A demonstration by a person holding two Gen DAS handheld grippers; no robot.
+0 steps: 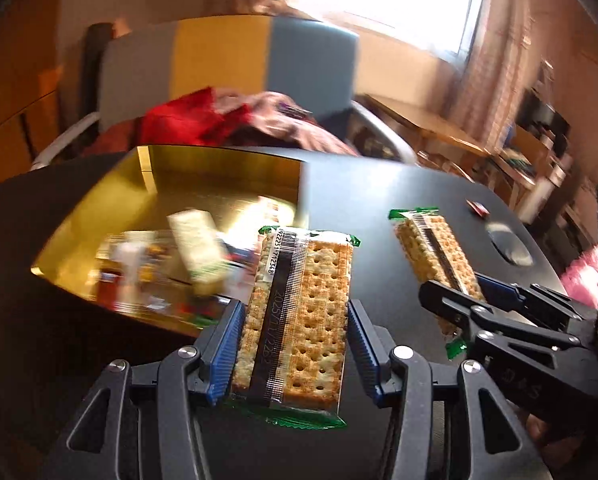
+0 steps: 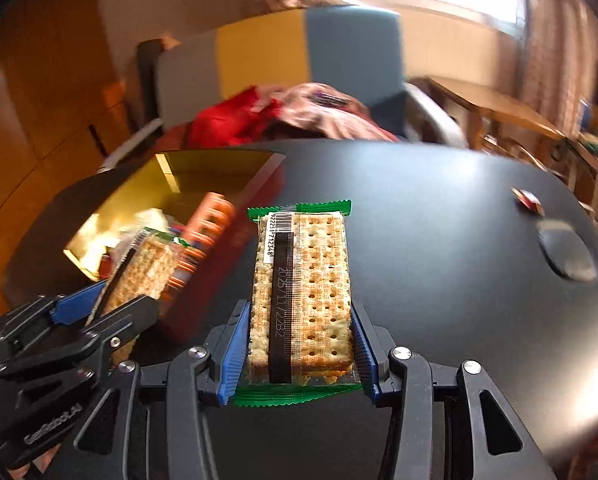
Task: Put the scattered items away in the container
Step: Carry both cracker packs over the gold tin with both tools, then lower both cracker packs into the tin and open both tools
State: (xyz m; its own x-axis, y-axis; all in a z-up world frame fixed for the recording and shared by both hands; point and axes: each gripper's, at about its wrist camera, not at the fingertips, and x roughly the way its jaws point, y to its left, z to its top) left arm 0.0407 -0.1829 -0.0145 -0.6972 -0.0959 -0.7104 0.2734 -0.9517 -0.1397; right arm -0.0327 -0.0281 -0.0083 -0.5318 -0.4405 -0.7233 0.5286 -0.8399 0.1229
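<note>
Left gripper (image 1: 295,344): clamped on a cracker pack (image 1: 299,320), blue pads pressed against both long sides, pack sticking forward with the barcode end away from the camera.
Right gripper (image 2: 301,346): same deal, squeezing its own cracker pack (image 2: 301,296) by the long edges (green crimped ends showing front and back).
Where the packs are: both held above the black table (image 2: 439,240), not in the box; the left one is right at the box's near-right edge.
Container: gold-lined box (image 1: 99,224) at the table's left, already with blurry snack items (image 1: 195,248) inside (can't make out exactly what they are).
Other stuff on the table: a small red wrapped thing (image 2: 528,200) near the far right, close to a round dimple (image 2: 567,256) in the tabletop.
Background: striped armchair (image 1: 227,64) with red and pinkish bags (image 1: 187,120) on the seat.
</note>
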